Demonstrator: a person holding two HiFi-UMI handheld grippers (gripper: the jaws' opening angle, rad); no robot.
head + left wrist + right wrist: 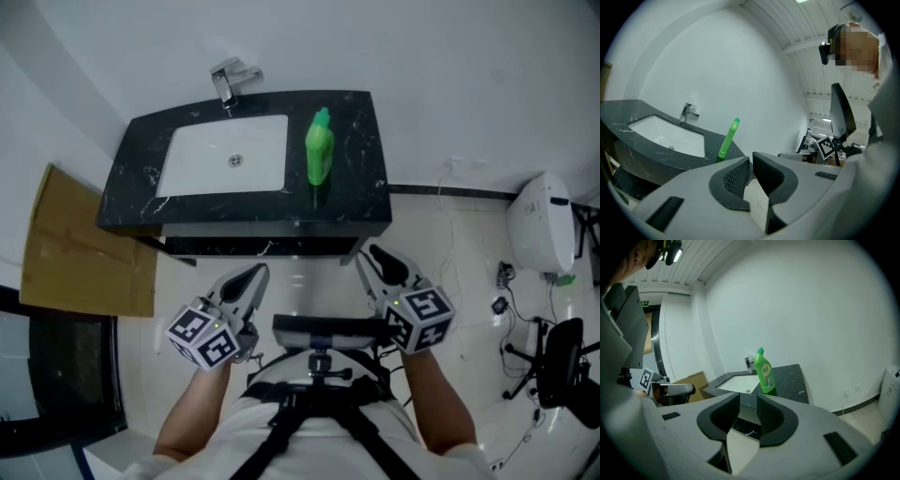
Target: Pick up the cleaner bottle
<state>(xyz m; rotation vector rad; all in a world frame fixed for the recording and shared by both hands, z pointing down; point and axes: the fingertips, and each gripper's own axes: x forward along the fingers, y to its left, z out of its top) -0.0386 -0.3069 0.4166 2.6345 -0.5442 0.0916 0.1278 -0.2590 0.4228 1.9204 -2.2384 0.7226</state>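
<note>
- the cleaner bottle (320, 148), green with a green cap, is seen standing upright on the black marbled counter (361, 202), just beside the right edge of the white sink basin (202, 164).
- a chrome faucet (228, 82) is mounted behind the basin, against the white wall; the bottle is set to the right of it.
- the left gripper (751, 163) is shown with its jaws brought together, only a thin slit left between the ribbed pads, and nothing is pinched in them.
- the right gripper (748, 401) is shown with its jaws spread, and nothing is held between them; only the counter edge and the floor are seen through the gap.
- in the head view both grippers are held in front of the counter, low over the pale floor (450, 253), well apart from the bottle, with the jaws pointed toward the counter.
- in the right gripper view the bottle is seen above the gap of the jaws and a little to its right; in the left gripper view it is seen to the left of the jaws.
- a flattened piece of cardboard (75, 244) is seen to the left of the counter.
- a white rounded object (542, 223) stands to the right of the counter; what it is cannot be told.
</note>
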